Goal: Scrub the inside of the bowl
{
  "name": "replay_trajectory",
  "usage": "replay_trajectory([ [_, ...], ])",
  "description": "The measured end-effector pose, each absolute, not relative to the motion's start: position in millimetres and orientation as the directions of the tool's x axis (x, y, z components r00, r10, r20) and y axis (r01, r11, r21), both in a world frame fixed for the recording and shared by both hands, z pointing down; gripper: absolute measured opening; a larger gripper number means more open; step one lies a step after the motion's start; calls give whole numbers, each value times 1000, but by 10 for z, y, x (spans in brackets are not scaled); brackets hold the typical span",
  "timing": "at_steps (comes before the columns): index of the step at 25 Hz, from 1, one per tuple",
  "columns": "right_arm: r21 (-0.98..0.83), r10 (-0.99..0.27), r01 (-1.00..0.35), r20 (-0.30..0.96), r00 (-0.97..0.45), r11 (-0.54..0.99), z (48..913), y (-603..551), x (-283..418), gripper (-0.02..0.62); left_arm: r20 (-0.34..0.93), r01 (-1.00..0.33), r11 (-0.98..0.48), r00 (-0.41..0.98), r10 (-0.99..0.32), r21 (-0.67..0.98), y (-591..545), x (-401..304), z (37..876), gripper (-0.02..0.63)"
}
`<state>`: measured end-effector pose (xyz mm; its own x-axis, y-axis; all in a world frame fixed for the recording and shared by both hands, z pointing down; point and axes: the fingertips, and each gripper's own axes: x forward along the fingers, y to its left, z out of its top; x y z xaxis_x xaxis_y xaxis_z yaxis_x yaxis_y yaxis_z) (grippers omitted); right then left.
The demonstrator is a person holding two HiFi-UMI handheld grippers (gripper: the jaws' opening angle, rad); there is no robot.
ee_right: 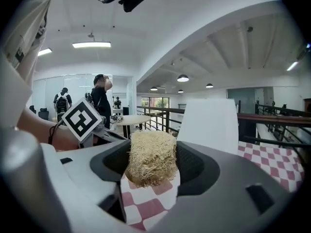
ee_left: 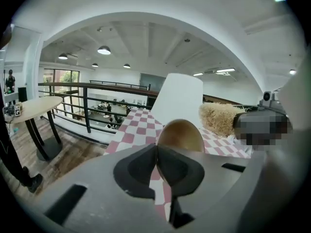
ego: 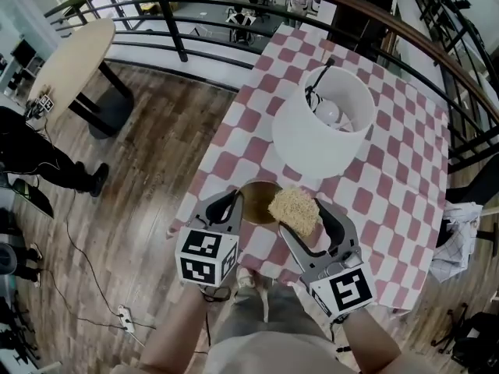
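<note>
Illumination is bright and even in all views. Sources are round ceiling lamps, a ceiling strip light and bright windows. Shadows on the floor are soft-edged. The white lampshade is close to clipping. The head view bends the railing into an arc. Both gripper views are circular fisheye frames with black corners. The near bodies of the left gripper and right gripper are out of focus. The bowl shows a dull sheen. The scrubber fibres are resolved.
</note>
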<state>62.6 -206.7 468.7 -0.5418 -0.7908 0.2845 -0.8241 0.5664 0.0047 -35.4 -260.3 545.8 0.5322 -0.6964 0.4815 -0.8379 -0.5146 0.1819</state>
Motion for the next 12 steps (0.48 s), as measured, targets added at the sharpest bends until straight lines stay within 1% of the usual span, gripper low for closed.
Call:
replay_trajectory([
  [2, 15, -794, -816, 244, -557, 578, 4410, -1983, 577, 285, 460, -842, -511, 529, -713, 175, -2573, -397, 5198, 25],
  [10, 86, -755, -751, 121, -644, 655, 3427, -1737, 283, 284, 335, -849, -526, 508, -793, 44, -2450, -489, 3869, 25],
  [12, 111, -746, -737, 118, -656, 666, 3265, -1699, 217, 284, 293, -850, -527, 509, -810, 19, -2408, -479, 3644, 25],
])
